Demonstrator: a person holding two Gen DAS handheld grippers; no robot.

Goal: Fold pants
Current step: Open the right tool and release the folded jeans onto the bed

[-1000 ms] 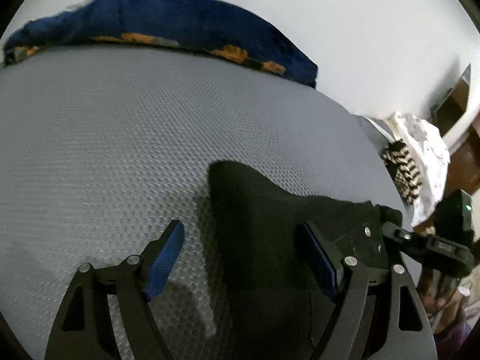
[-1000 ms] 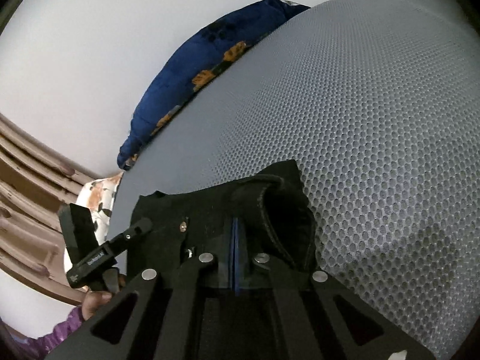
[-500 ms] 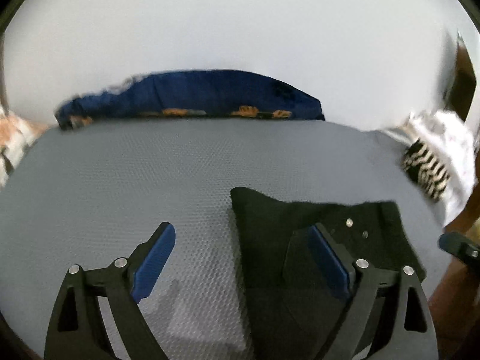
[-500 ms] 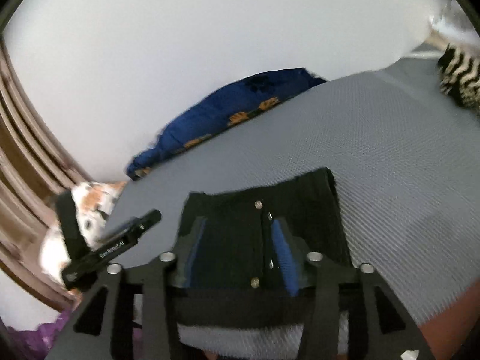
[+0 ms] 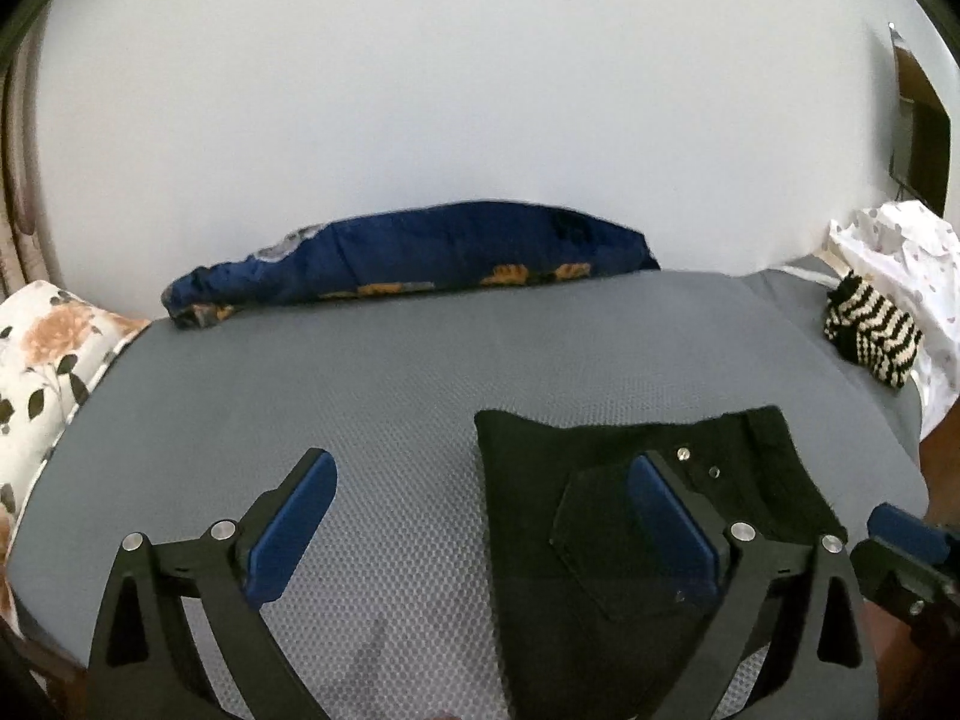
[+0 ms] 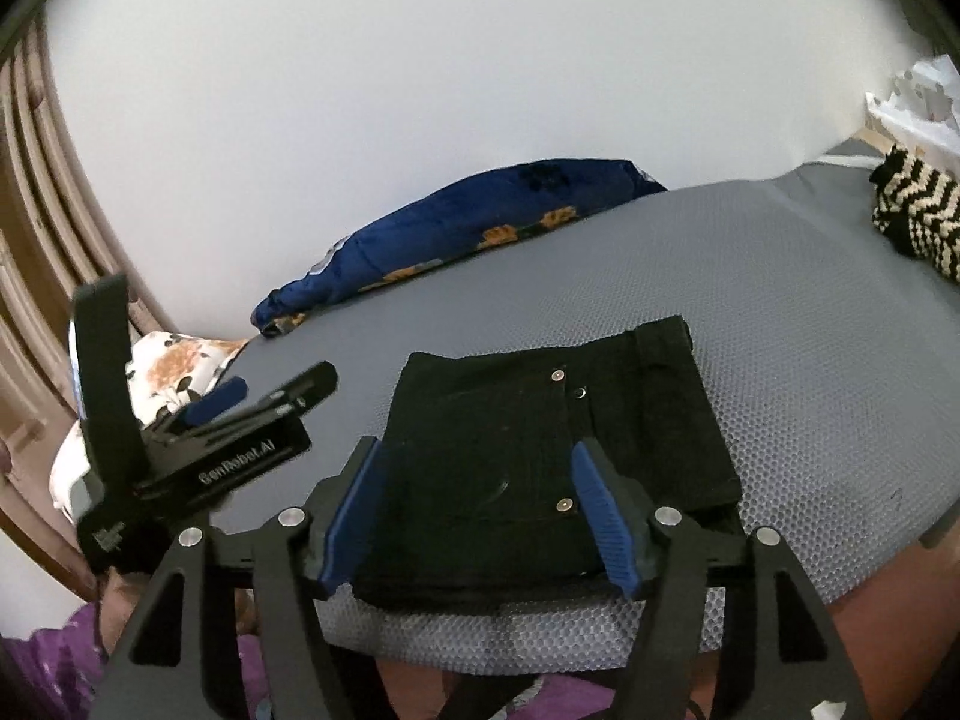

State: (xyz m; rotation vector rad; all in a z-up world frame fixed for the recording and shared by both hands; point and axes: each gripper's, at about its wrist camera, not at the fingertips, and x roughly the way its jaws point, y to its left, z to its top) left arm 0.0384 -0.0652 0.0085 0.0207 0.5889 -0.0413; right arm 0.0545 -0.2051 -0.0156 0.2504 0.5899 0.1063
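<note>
Black pants (image 6: 552, 450) lie folded in a compact stack on the grey mesh mattress (image 5: 360, 372), near its front edge. L gripper (image 5: 480, 510) & R gripper (image 6: 474, 504) both above them, jaws opening, nothing clamped.

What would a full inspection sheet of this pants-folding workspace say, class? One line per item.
Surface: grey mesh mattress.
Job's things: black pants lie folded in a flat rectangle near the front edge.
Clutter: blue pillow, striped knit, floral cushion.
Grippers: left gripper and right gripper both opening, above the pants, gripping nothing.
Cables: nothing seen.
Surroundings: white wall, purple sleeve.
</note>
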